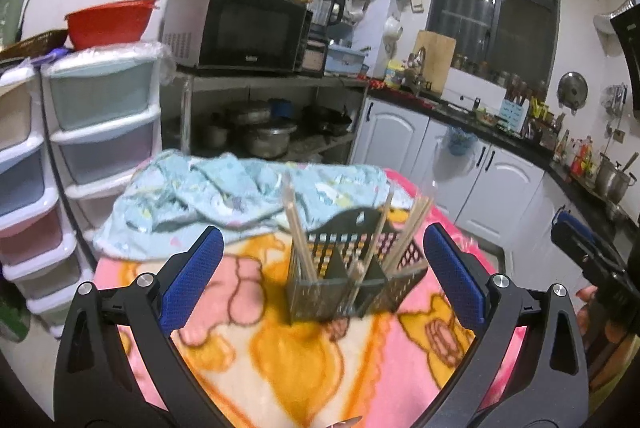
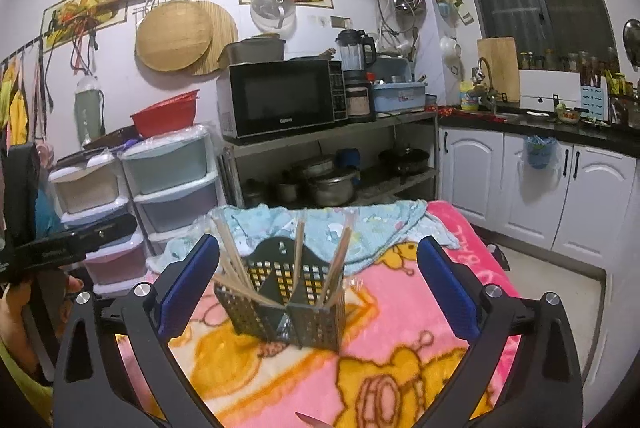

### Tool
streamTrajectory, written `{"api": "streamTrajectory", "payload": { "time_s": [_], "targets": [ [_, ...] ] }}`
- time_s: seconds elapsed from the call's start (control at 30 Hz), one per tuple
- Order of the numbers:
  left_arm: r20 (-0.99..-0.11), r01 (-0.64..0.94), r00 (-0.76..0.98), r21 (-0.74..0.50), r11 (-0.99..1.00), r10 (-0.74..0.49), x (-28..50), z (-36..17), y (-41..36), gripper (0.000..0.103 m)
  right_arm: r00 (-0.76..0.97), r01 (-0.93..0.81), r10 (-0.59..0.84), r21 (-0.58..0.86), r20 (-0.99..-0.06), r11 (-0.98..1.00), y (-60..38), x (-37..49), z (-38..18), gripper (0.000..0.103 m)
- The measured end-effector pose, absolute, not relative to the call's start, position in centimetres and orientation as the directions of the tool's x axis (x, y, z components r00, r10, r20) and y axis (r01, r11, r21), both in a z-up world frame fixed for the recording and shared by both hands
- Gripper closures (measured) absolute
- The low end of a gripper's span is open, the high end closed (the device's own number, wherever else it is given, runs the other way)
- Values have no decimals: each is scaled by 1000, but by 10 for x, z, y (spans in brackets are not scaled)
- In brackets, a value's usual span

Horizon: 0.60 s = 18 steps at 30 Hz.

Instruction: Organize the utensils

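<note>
A dark perforated utensil holder [image 1: 352, 268] stands upright on a pink cartoon blanket [image 1: 280, 360]. Several wooden chopsticks [image 1: 298, 240] lean in its compartments. My left gripper [image 1: 322, 276] is open and empty, its blue pads on either side of the holder and nearer to me. In the right wrist view the same holder [image 2: 288, 300] with chopsticks [image 2: 298, 248] stands between the pads of my right gripper [image 2: 318, 280], which is open and empty. The right gripper also shows at the right edge of the left wrist view [image 1: 588, 252].
A crumpled light blue cloth [image 1: 224, 195] lies on the blanket behind the holder. Plastic drawer units [image 2: 172, 183] stand to the left. A metal shelf with a microwave [image 2: 284, 99] and pots is behind. White cabinets [image 2: 540, 187] run along the right.
</note>
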<state>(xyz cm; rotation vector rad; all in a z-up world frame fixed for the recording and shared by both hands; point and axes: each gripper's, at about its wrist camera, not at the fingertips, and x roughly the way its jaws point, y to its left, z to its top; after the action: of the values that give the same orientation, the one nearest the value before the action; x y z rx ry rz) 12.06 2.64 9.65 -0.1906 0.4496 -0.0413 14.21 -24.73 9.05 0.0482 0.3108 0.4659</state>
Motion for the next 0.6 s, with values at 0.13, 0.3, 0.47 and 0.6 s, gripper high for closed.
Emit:
{"api": "streamTrajectory", "payload": {
  "time_s": [0.13,0.3,0.47,0.6],
  "targets": [
    [-470,-18,879,-186,982,-73,112,81,23,11,836,-442,450,101,-316,892,-244,130,76,7],
    [-511,-29,857,-165,986,-60,103,59,20,11,823,-444,445,89,-354,892,-241,116,53,7],
    [-549,-91,836,-129,987,5,93,32,18,11,815,-424,419,80,-400,902,-235,106,26,7],
    [-570,-113,821,-145,983,10,83,10,18,11,811,-417,393,42,-434,908,-228,98,4,7]
  ]
}}
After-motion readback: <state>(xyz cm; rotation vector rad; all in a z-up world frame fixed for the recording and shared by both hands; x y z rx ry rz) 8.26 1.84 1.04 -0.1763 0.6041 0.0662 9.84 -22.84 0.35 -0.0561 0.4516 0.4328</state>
